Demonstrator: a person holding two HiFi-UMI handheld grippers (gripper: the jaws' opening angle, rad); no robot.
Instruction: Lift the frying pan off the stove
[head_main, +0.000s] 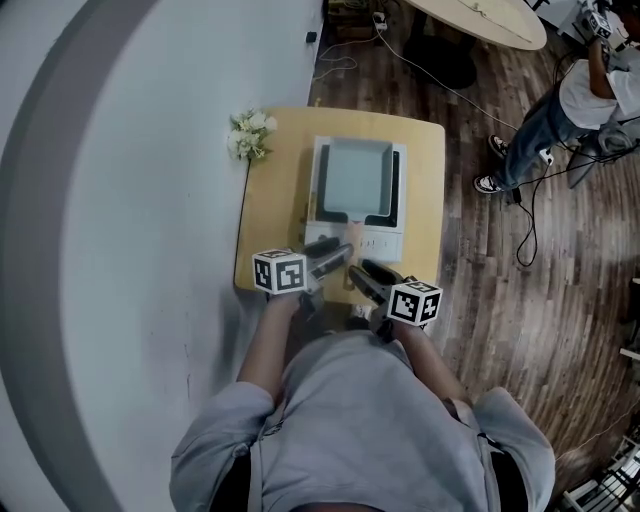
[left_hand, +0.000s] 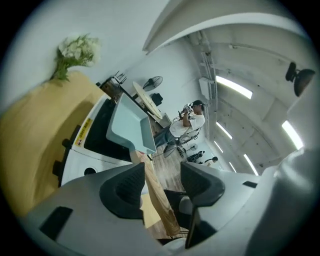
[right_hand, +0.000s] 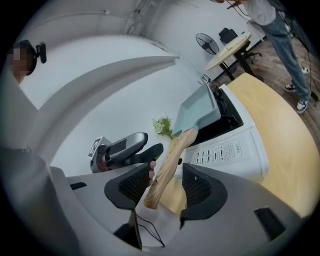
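One square frying pan (head_main: 352, 178) sits flat on the stove (head_main: 388, 240), mid tabletop (head_main: 268, 210), not lifted yet. Its wooden handle (head_main: 352, 233) sticks out toward the person, so it's the obvious grab point. L gripper (head_main: 333, 253) & R gripper (head_main: 364, 276) are both wide open, nothing clamped. The handle shows btwn each pair of jaws, prob. lined up for a two-gripper hold. Flowers (head_main: 250, 133) at far corner, well clear.

Square pale-blue frying pan (head_main: 353, 178), wooden-handled, sits flat on the white stove (head_main: 382, 243).
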